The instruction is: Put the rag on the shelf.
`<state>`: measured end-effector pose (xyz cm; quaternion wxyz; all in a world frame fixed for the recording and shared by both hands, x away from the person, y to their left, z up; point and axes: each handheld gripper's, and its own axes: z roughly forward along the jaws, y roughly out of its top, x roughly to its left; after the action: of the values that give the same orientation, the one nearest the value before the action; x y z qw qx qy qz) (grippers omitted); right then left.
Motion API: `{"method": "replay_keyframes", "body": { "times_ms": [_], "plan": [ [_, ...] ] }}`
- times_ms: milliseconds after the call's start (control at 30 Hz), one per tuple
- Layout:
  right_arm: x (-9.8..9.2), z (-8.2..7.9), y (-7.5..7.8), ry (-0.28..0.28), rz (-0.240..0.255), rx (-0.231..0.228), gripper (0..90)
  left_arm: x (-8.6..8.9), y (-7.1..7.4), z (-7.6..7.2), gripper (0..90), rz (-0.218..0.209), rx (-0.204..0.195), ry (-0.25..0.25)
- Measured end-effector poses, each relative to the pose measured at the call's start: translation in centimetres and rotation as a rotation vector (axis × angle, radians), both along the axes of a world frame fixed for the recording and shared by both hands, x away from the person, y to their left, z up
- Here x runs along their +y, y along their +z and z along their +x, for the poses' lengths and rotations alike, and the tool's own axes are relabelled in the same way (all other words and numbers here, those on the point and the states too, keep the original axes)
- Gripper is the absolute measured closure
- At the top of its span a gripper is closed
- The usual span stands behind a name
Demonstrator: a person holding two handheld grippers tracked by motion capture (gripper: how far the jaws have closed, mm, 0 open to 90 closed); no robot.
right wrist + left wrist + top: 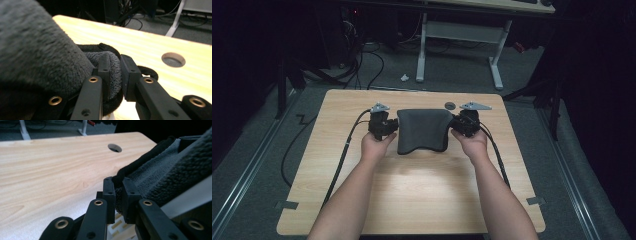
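Towel [423,131] stretched between both tools [384,126] [464,124] — forearms parallel, hands low.

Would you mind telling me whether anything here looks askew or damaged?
Nothing stands out: the dark towel hangs evenly between the left gripper and right gripper, each clamped on a corner, with no visible tear.

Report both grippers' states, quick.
Left gripper: shut on the edge of the dark grey towel.
Right gripper: shut on the towel's opposite edge.
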<state>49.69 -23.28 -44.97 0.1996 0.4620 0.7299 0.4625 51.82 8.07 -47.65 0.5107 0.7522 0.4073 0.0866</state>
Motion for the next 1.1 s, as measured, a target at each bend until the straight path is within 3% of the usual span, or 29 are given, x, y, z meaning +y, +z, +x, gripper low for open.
{"method": "replay_keyframes", "body": {
  "times_ms": [100,167,300,400,600,867,967,1100],
  "plan": [
    [0.0,0.0,-0.3,-0.005,0.007,0.013,78.2,0.0,-0.1,0.0,82.6,-0.009,0.012,0.001],
    [0.0,-0.1,-0.1,-0.016,-0.003,0.014,71.9,0.2,0.0,0.1,80.6,-0.030,0.033,0.001],
    [-0.5,-0.3,0.8,-0.059,-0.051,-0.031,59.5,0.4,0.6,-0.1,74.6,-0.006,0.009,0.014],
    [-1.2,-0.5,1.7,-0.067,-0.025,-0.065,57.6,0.5,0.8,-0.3,75.4,-0.002,0.004,0.015],
    [-1.8,-1.0,2.9,-0.097,-0.052,-0.093,57.0,0.9,1.7,-0.8,71.8,0.006,-0.020,0.037],
    [-2.5,-1.7,2.9,-0.122,-0.073,-0.072,55.9,2.5,2.3,-1.9,71.2,0.016,-0.041,0.079],
    [-2.6,-2.2,2.7,-0.128,-0.079,-0.087,55.8,3.2,2.1,-2.5,71.2,0.025,-0.046,0.090],
    [-2.8,-2.9,2.4,-0.132,-0.104,-0.068,51.6,4.5,1.8,-3.4,71.0,0.033,-0.052,0.104]
  ]
}}
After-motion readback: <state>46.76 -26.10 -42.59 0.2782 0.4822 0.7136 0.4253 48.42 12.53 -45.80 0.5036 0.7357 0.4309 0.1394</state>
